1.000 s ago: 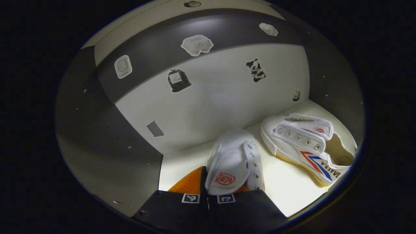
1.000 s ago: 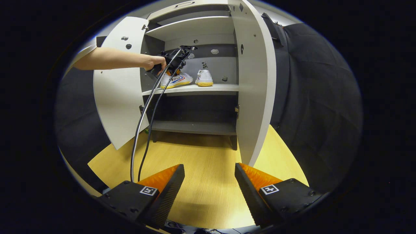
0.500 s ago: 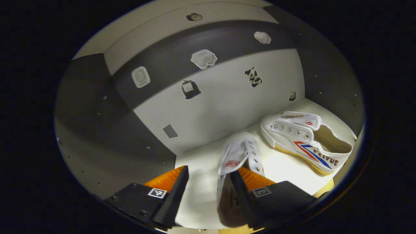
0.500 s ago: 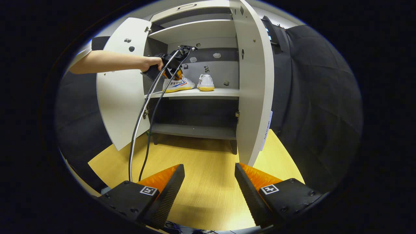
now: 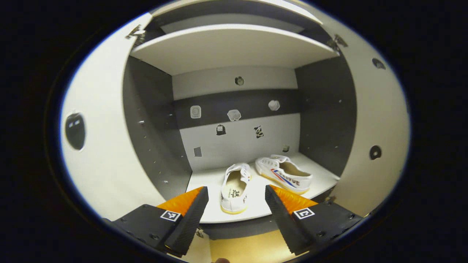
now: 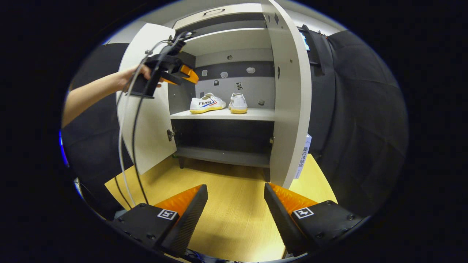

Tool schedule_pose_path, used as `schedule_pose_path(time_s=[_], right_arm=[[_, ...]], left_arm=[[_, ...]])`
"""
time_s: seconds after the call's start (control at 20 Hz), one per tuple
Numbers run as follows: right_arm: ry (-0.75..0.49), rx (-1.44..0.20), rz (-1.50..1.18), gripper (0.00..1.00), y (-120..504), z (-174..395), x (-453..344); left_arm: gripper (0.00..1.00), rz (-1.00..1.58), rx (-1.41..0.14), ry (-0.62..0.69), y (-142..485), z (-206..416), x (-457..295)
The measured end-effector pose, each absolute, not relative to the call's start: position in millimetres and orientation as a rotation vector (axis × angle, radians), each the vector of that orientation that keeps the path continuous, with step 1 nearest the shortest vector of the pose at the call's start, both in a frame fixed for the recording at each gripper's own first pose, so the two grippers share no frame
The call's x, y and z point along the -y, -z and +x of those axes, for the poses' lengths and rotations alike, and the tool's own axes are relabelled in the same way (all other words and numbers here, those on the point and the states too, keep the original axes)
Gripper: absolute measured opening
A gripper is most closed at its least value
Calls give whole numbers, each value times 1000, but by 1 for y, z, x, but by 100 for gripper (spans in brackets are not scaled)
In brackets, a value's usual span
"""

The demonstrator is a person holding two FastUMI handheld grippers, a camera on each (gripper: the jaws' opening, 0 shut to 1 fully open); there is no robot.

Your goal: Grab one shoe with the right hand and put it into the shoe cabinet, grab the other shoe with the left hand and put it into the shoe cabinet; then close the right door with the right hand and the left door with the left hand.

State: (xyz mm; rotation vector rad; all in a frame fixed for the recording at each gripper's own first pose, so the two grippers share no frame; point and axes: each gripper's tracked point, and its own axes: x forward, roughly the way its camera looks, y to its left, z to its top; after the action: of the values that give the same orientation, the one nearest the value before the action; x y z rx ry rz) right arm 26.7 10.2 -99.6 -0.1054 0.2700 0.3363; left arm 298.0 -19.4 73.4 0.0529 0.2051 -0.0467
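So both white canvas shoes with yellow rubber soles sit on the middle shelf (image 6: 256, 114) of the grey-and-white shoe cabinet (image 6: 234, 44), which settles the first half of my task. In the left gripper view, the left shoe (image 5: 236, 186) points heel toward me at about twelve o'clock from my left gripper (image 5: 237, 204), and the right shoe (image 5: 285, 174) lies side-on at about one o'clock, just beside it but apart. My left gripper has its fingers spread wide with nothing between them, in front of the shelf's edge. My right gripper (image 6: 236, 202) is likewise spread and empty, low over the pale wooden floor (image 6: 234, 219).

What is left, I judge, is the doors. The white right door (image 6: 290, 102) stands open at one o'clock in the right gripper view, and the white left door (image 6: 146, 109) stands open at ten o'clock, behind my left hand (image 6: 137, 75). Neither gripper touches a door.

As for writing, the side-on shoe carries red and blue stripes and the word FEIYUE. The other shoe's insole shows dark print too small to read. A white tag (image 6: 304, 157) with vertical characters hangs beside the right door's lower edge; I cannot make them out surely.
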Motion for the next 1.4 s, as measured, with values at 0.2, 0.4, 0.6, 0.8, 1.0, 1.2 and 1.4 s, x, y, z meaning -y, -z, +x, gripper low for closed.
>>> schedule_pose_path(time_s=[0.2, 0.4, 0.6, 0.8, 1.0, 1.2, 1.4], right_arm=[[-268, -214, -113, 98, 63, 17, -16], [-193, -134, -92, 98, 13, 3, -17], [-50, -25, -86, 98, -47, -5, 16], [43, 21, -61, 98, -87, 0, 49], [89, 88, -74, 96, -130, 17, 84], [110, 114, -60, 98, -156, 50, 119], [102, 113, -30, 98, -163, 91, 147]], left_arm=[[96, -22, -148, 77, -75, 221, 9], [98, -2, -120, 107, -52, 153, 2], [99, -61, -132, 109, -13, 101, -10], [99, -6, -114, 155, 9, 72, -16], [99, -44, -148, 134, 24, 60, -28], [98, -59, -141, 63, 20, 60, -31], [99, -53, -130, 25, 15, 65, -17]])
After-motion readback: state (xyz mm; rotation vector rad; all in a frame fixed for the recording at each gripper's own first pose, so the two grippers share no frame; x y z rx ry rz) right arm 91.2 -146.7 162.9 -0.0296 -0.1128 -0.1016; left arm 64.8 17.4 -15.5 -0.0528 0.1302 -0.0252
